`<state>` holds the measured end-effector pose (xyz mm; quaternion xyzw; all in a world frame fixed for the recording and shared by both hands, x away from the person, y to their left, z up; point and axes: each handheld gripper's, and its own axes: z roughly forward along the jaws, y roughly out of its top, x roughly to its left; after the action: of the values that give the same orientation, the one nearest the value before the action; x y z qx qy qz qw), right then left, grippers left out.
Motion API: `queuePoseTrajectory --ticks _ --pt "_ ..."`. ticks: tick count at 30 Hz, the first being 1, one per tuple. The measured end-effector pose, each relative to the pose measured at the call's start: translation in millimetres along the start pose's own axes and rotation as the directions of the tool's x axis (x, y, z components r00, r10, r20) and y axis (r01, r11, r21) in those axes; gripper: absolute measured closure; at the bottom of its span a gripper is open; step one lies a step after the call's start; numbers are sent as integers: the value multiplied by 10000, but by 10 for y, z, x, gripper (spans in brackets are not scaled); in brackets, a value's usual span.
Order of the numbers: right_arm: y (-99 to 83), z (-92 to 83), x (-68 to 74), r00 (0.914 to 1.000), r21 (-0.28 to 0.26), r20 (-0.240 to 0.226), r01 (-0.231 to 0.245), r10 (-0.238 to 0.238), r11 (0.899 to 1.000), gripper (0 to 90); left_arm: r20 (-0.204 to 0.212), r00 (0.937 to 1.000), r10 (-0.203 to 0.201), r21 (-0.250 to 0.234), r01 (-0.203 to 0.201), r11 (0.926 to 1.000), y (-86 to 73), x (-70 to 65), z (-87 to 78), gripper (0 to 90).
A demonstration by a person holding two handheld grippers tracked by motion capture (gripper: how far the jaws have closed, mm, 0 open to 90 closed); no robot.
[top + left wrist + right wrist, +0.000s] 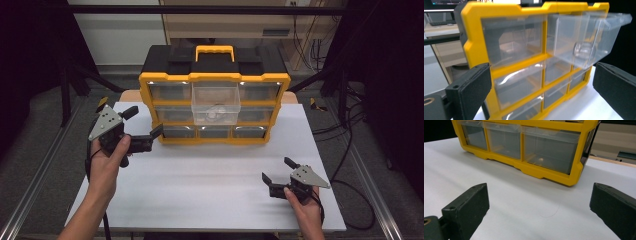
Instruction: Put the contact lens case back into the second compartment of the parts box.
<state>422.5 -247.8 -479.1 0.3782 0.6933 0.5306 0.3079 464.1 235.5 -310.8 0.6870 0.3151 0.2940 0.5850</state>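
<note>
Yellow and black drawer organizer (pixel 215 95) at the far middle of the white bench (pixel 210 185), its top-centre clear drawer (pixel 216 102) pulled out with a small clear item inside. Left tongs (pixel 145 131) wide apart just beside its lower left corner, empty. Right tongs (pixel 278 176) wide too, near right, well apart from it.

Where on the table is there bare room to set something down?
The white table is bare between the organizer and the near edge, bordered by the left claw and right claw. It is crowded at the organizer's front, where the open drawer juts out.
</note>
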Motion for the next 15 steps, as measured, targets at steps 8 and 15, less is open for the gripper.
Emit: queuePoseTrajectory --ticks 8,15 --pt "-3 5 4 10000 15 -7 14 -14 10000 28 -29 9999 -165 157 166 9997 -361 49 -106 17" --pt "-5 9 7 10000 27 -5 17 -17 10000 28 -71 10000 -68 492 71 9988 -623 88 -175 17"
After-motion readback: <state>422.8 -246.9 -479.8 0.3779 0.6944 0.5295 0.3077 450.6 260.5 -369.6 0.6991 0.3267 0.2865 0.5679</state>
